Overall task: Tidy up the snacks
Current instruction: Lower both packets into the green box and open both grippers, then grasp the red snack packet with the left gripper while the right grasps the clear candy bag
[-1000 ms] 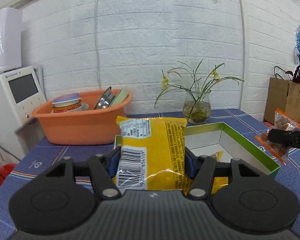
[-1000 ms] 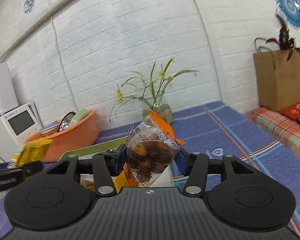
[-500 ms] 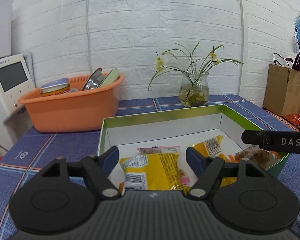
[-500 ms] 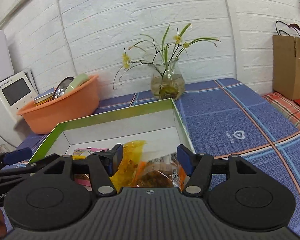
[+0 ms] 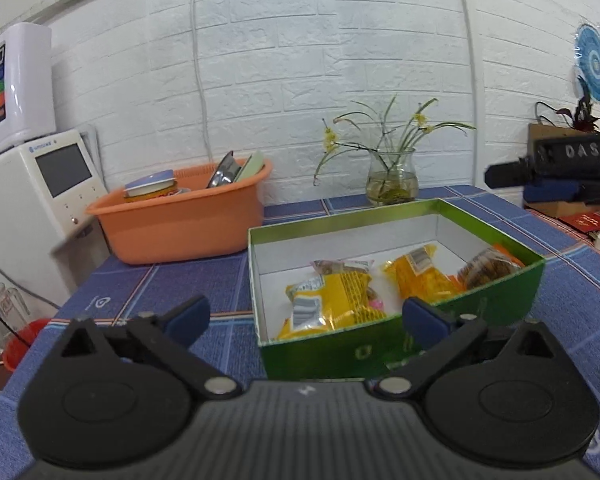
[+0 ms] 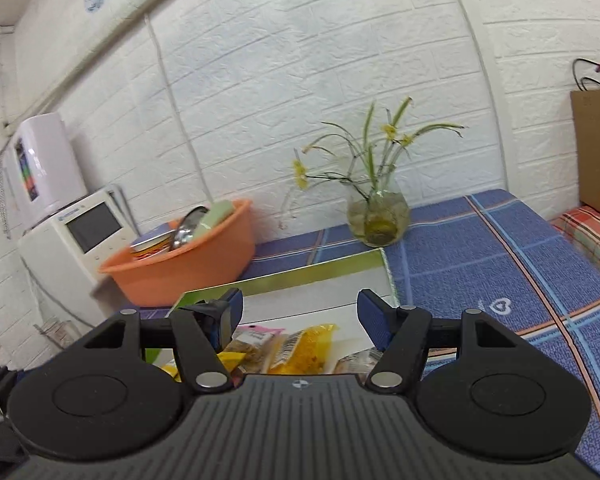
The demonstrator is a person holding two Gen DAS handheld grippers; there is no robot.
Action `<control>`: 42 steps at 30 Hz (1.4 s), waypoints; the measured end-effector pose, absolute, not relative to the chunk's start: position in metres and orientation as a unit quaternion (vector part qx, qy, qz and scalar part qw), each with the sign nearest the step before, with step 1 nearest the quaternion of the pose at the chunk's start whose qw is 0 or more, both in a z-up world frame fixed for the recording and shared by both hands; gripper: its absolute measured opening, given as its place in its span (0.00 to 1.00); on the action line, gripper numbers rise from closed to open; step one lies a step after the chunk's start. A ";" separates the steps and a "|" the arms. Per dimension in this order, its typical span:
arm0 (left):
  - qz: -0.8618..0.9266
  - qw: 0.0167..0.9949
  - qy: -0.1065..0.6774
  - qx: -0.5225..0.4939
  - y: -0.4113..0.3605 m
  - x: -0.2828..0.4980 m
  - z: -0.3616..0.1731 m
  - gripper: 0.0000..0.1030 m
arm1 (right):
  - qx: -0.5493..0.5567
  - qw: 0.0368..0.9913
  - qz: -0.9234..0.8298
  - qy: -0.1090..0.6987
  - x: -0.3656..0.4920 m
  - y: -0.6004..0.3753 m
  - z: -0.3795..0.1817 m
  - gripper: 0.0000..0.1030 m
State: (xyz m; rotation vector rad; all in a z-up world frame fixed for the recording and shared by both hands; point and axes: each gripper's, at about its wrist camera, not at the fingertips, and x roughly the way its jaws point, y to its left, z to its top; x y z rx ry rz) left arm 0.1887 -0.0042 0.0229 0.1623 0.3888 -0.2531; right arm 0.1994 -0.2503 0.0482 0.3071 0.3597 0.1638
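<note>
Blue plaid tablecloth (image 5: 188, 284) spreads under us. Our left gripper (image 5: 304, 316) has just been opening and holds nothing; our right gripper (image 6: 300, 312) gapes empty too. Beyond them, snack packets (image 5: 332, 300) lie inside the green box (image 5: 380, 352).

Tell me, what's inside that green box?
The green box holds snack packets: two yellow ones, a clear pack of brown snacks and a pink-edged one partly buried. Anything beneath them is hidden.
</note>
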 end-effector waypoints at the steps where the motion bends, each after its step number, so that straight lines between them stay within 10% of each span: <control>1: -0.132 0.967 0.198 0.089 -0.004 0.182 0.019 0.99 | 0.144 0.970 0.086 0.178 0.194 -0.249 0.050 1.00; 35: -0.175 0.931 0.315 0.064 -0.001 0.189 -0.050 0.87 | 0.107 0.909 0.163 0.370 0.206 -0.173 -0.027 1.00; 38: -0.183 0.931 0.310 0.062 -0.001 0.184 -0.048 0.74 | 0.106 0.907 0.179 0.367 0.205 -0.172 -0.029 0.66; 42: -0.180 0.931 0.314 0.055 0.003 0.180 -0.047 0.69 | 0.100 0.913 0.179 0.352 0.198 -0.169 -0.030 0.60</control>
